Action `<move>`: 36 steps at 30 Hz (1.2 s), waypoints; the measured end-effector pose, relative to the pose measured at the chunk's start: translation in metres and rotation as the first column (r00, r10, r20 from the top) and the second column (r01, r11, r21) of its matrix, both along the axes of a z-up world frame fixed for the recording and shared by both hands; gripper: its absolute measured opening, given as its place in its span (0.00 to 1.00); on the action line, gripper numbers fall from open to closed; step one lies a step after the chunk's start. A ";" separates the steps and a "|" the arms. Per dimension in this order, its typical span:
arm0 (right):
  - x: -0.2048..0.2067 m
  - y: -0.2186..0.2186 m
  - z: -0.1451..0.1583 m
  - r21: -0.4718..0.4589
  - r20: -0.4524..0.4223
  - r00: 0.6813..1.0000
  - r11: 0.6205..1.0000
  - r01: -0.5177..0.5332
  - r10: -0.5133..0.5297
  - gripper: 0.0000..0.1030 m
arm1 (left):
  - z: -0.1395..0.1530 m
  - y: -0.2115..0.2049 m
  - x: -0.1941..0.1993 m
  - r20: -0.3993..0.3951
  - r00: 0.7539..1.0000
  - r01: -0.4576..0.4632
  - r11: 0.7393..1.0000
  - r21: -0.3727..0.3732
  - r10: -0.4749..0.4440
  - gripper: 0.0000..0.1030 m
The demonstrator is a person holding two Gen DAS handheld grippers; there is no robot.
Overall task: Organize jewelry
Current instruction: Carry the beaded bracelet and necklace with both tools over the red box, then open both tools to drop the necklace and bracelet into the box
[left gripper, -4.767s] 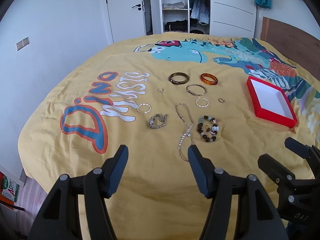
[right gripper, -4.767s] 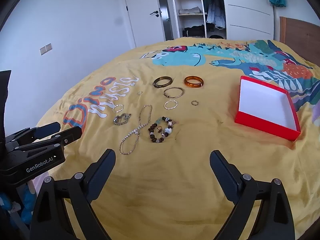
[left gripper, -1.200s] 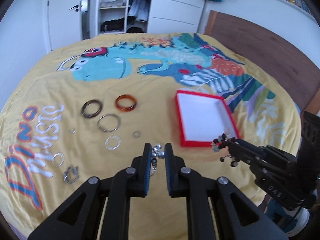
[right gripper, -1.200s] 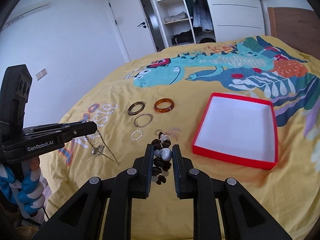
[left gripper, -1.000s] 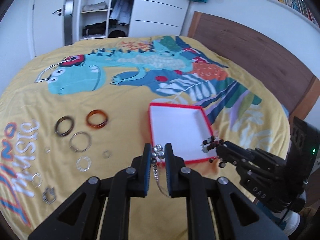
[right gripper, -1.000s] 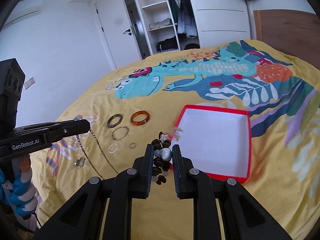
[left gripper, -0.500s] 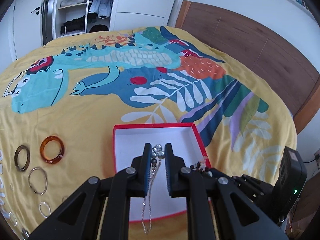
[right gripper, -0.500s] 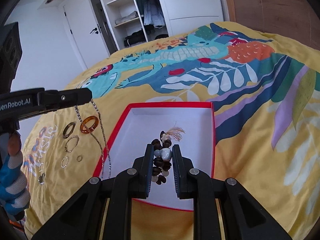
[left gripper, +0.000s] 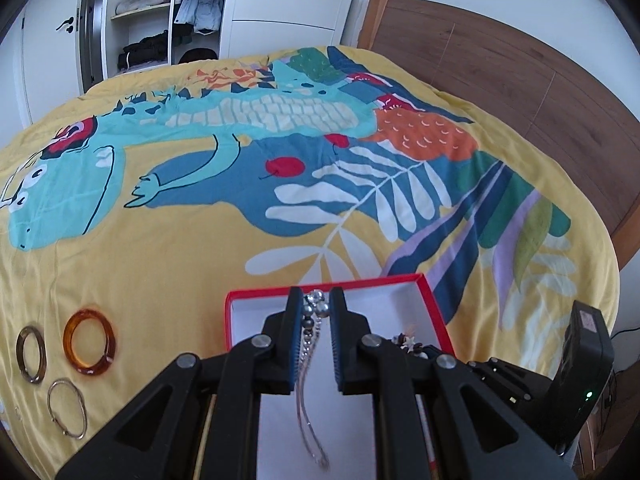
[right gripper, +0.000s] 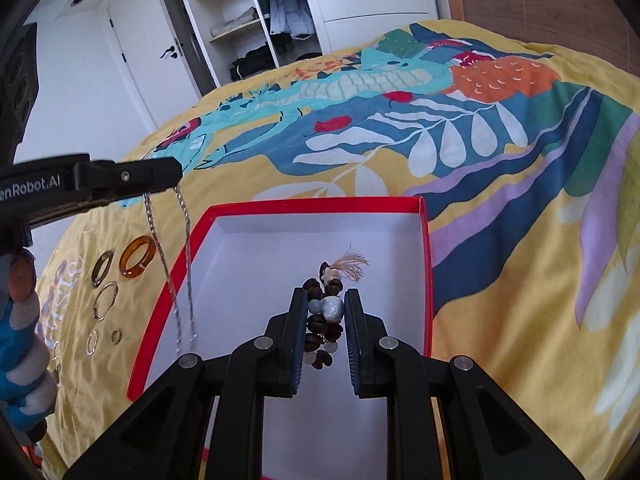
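My left gripper [left gripper: 316,300] is shut on a silver chain necklace [left gripper: 306,364] that dangles over the white inside of the red box [left gripper: 434,300]. From the right wrist view the left gripper [right gripper: 172,178] hangs over the box's left rim [right gripper: 172,272], with the silver chain [right gripper: 182,280] drooping below it. My right gripper [right gripper: 326,300] is shut on a bracelet of brown and white beads [right gripper: 324,308], held above the box's floor. The right gripper's tip and beads [left gripper: 408,342] show low right in the left wrist view.
On the yellow dinosaur bedspread [left gripper: 160,256], left of the box, lie an amber bangle [left gripper: 90,344], a dark bangle [left gripper: 30,354], a thin silver hoop [left gripper: 67,408] and small rings [right gripper: 104,338]. A wooden headboard [left gripper: 520,80] stands right; an open wardrobe [right gripper: 256,20] lies beyond.
Both grippers have travelled right from the jewelry spread and sunk toward the red box, carrying the chain and the beaded bracelet; the box now fills the lower part of both views.
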State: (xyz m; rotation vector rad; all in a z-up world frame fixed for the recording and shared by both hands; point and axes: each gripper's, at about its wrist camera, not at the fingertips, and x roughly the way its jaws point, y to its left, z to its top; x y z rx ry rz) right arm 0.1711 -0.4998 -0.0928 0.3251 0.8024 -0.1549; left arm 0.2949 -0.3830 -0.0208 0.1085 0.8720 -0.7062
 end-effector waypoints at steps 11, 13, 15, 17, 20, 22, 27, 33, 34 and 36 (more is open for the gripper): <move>0.010 -0.010 -0.019 0.001 -0.052 0.999 1.000 0.001 -0.001 0.19 | -0.080 0.008 -0.013 -0.135 0.991 -0.005 0.996 0.089 0.017 0.12; 0.009 -0.011 -0.023 -0.003 -0.061 0.998 1.000 0.002 -0.002 0.19 | -0.094 0.011 -0.021 -0.161 0.987 0.002 0.995 0.104 0.014 0.13; 0.007 -0.012 -0.024 -0.006 -0.066 0.998 1.000 0.006 -0.006 0.20 | -0.103 0.013 -0.029 -0.153 0.988 -0.001 0.992 0.129 0.021 0.13; 0.005 -0.012 -0.024 -0.006 -0.066 0.998 1.000 0.000 -0.001 0.24 | -0.104 0.013 -0.034 -0.132 0.991 0.004 0.990 0.142 0.015 0.13; 0.004 -0.009 -0.020 -0.024 -0.064 0.998 1.000 -0.012 0.011 0.40 | -0.103 0.015 -0.037 -0.128 0.992 0.009 0.989 0.151 0.011 0.14; 0.001 -0.008 -0.016 -0.025 -0.058 0.998 1.000 -0.007 0.005 0.41 | -0.100 0.016 -0.039 -0.119 0.993 0.011 0.987 0.160 0.009 0.14; -0.013 -0.010 -0.001 -0.032 -0.039 0.999 0.999 0.011 -0.012 0.41 | -0.082 0.028 -0.046 -0.105 0.994 -0.006 0.991 0.136 0.021 0.14; -0.039 -0.002 0.028 -0.037 -0.006 1.000 0.999 0.027 -0.027 0.41 | -0.051 0.050 -0.072 -0.059 0.998 -0.029 0.991 0.134 0.037 0.14; -0.045 0.002 0.034 -0.037 0.003 1.000 0.999 0.028 -0.028 0.41 | -0.046 0.055 -0.078 -0.064 0.997 -0.029 0.990 0.135 0.038 0.16; -0.057 0.008 0.047 -0.034 0.021 0.999 0.999 0.031 -0.031 0.41 | -0.035 0.064 -0.088 -0.063 0.997 -0.033 0.990 0.135 0.042 0.19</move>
